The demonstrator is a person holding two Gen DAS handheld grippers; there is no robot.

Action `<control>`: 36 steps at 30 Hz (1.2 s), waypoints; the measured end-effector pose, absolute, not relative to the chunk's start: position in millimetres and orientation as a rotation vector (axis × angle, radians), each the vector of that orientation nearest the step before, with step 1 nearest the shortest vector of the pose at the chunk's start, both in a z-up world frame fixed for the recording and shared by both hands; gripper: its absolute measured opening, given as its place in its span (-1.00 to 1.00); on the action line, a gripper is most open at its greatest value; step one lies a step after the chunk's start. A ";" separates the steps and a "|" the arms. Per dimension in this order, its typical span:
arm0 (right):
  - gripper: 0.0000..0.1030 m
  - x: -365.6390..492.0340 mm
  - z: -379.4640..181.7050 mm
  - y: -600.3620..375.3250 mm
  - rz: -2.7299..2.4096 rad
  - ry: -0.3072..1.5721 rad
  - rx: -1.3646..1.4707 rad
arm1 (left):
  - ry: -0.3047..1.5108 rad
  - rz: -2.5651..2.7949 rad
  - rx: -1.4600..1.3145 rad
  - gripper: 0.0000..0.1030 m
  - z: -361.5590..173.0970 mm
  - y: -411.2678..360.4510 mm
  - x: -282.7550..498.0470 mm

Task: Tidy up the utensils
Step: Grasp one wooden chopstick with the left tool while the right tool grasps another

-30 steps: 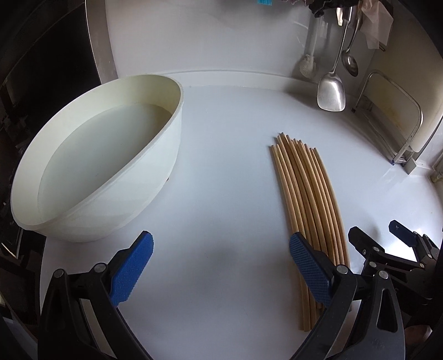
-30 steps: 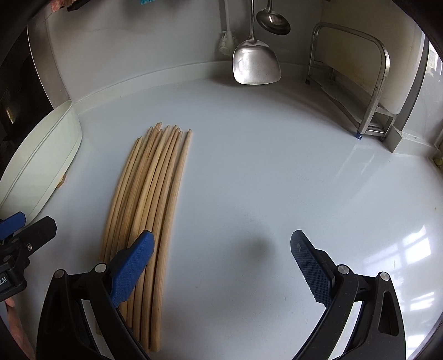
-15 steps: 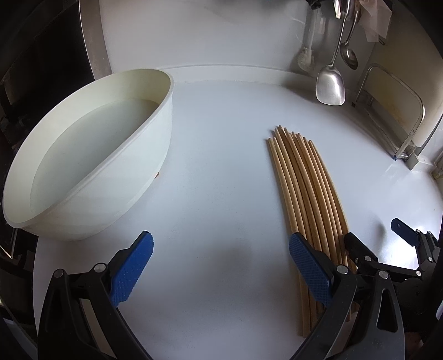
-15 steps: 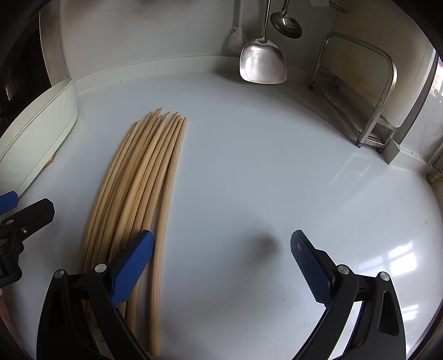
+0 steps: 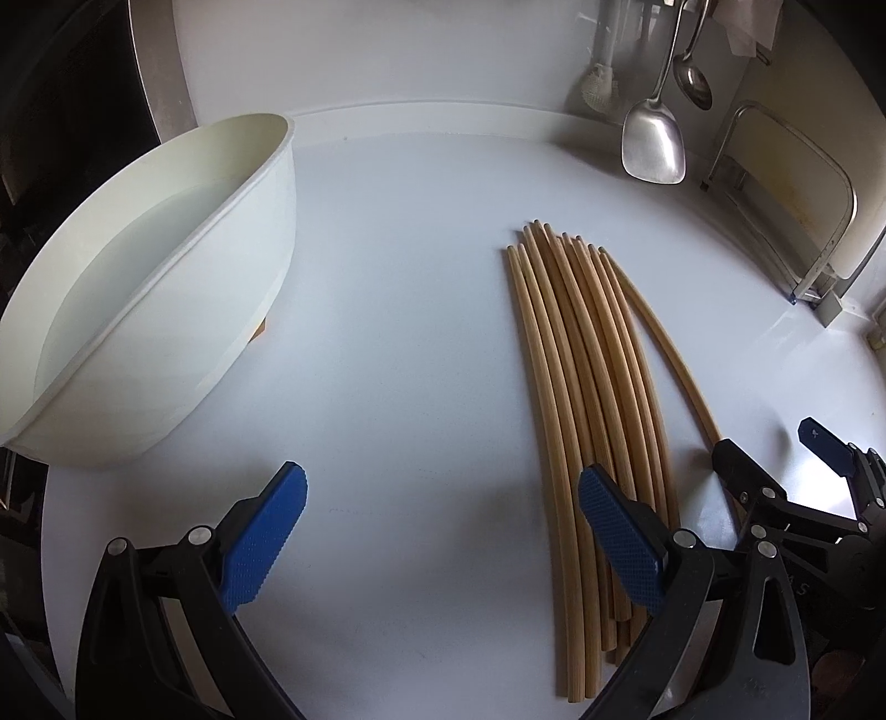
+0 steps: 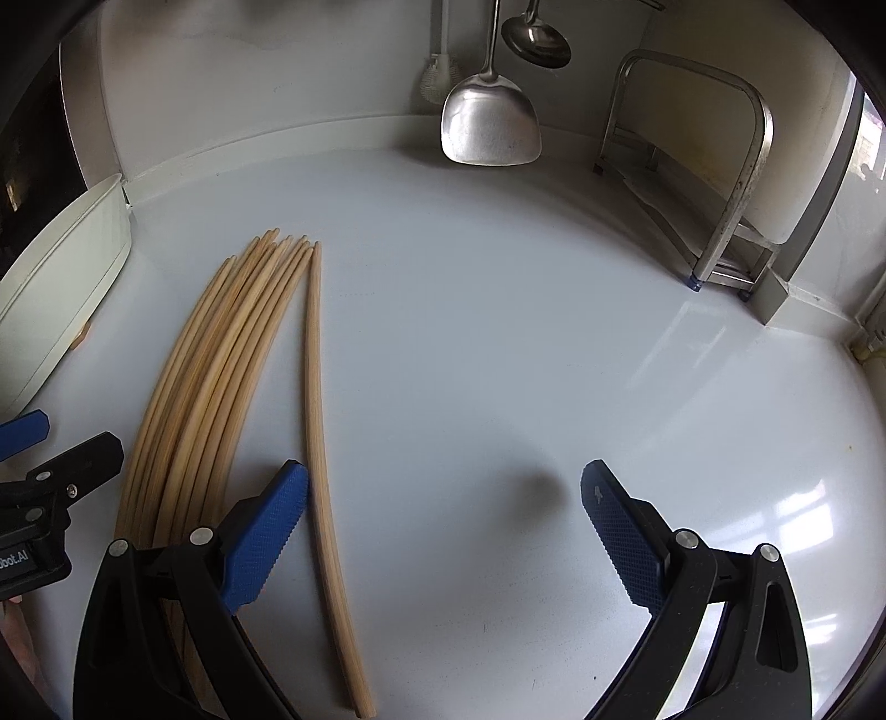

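One chopstick (image 6: 318, 421) lies apart from the pile of chopsticks (image 6: 221, 360), just inside the right gripper (image 6: 443, 526). Both grippers are spread wide, left gripper (image 5: 443, 537) too. The near ends of the pile are hidden.

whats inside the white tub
The white tub looks empty: only its bare pale floor shows in the left wrist view. The part just behind its near wall is hidden. A small tan piece peeks out underneath.

Near ends of the long pale wooden chopsticks (image 5: 587, 421) hidden behind the left gripper's blue-padded fingers (image 5: 620, 545), large white plastic basin (image 6: 61, 277) cropped at the right view's edge, hanging steel ladle's (image 6: 536, 39) handle cut off above
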State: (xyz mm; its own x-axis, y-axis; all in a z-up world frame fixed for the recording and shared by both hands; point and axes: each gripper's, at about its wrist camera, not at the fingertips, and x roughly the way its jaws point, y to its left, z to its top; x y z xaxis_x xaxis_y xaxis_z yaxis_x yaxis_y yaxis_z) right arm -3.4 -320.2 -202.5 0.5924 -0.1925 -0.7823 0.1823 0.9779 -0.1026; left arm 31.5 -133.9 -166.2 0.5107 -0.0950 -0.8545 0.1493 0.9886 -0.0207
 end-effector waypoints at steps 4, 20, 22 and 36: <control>0.83 -4.1 -202.7 -321.7 -0.208 0.913 -0.013 | 1.033 -0.136 0.055 0.88 -169.4 -132.4 32.9; 0.83 -2.0 -202.5 -320.6 -0.197 0.913 -0.004 | 1.046 -0.126 0.099 0.88 -173.6 -136.2 32.9; 0.83 -1.7 -202.4 -320.3 -0.197 0.913 -0.007 | 1.060 -0.123 0.096 0.89 -176.4 -133.5 34.0; 0.82 0.8 -203.0 -313.6 -0.212 0.889 -0.067 | 1.049 -0.100 0.097 0.87 -174.7 -126.6 52.3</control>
State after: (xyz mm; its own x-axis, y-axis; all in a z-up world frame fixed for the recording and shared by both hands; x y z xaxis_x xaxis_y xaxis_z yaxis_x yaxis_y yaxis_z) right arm 0.8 -313.6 -203.0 0.6111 -0.2111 -0.7629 0.1553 0.9770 -0.1460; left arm 52.3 -126.6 -174.7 0.4945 -0.0359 -0.8684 0.1285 0.9912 0.0321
